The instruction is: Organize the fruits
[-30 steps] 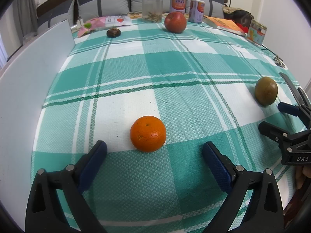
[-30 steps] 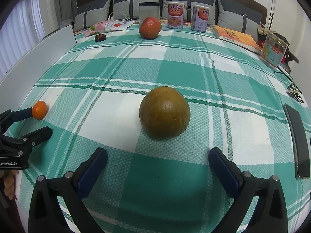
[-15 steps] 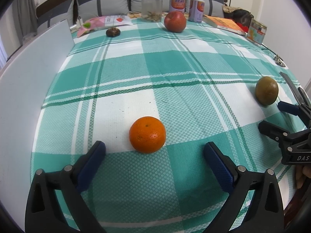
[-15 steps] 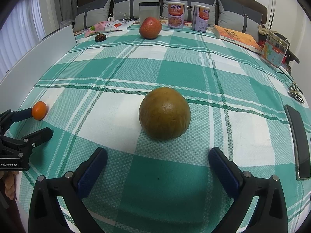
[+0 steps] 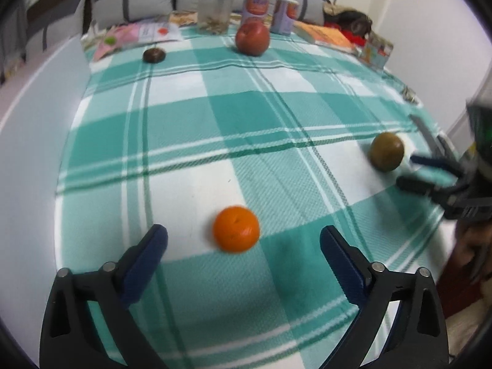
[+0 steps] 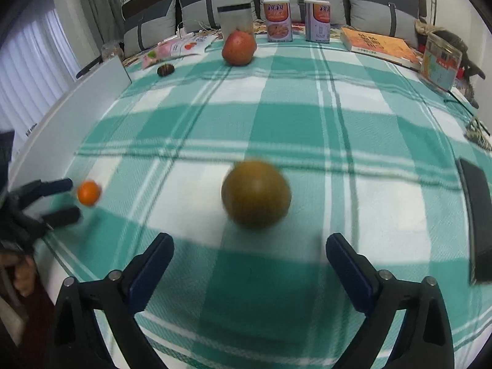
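Observation:
An orange [image 5: 236,229] lies on the green plaid tablecloth just ahead of my open, empty left gripper [image 5: 244,240]; it also shows in the right wrist view [image 6: 88,192]. A brown-green round fruit [image 6: 256,194] lies just ahead of my open, empty right gripper [image 6: 249,247]; it also shows in the left wrist view [image 5: 386,151]. A red apple [image 5: 252,38] [image 6: 239,48] and a small dark fruit [image 5: 154,55] [image 6: 165,69] sit at the far end.
A white board [image 5: 33,153] stands along the table's left edge. Two cans [image 6: 278,20], a clear jar [image 6: 235,18], an orange book [image 6: 379,46], a tin [image 6: 441,61] and packets line the far edge. A black phone [image 6: 478,215] lies at the right.
Both grippers have lifted and pulled back a little, so both views are blurred. The fruits lie where they were.

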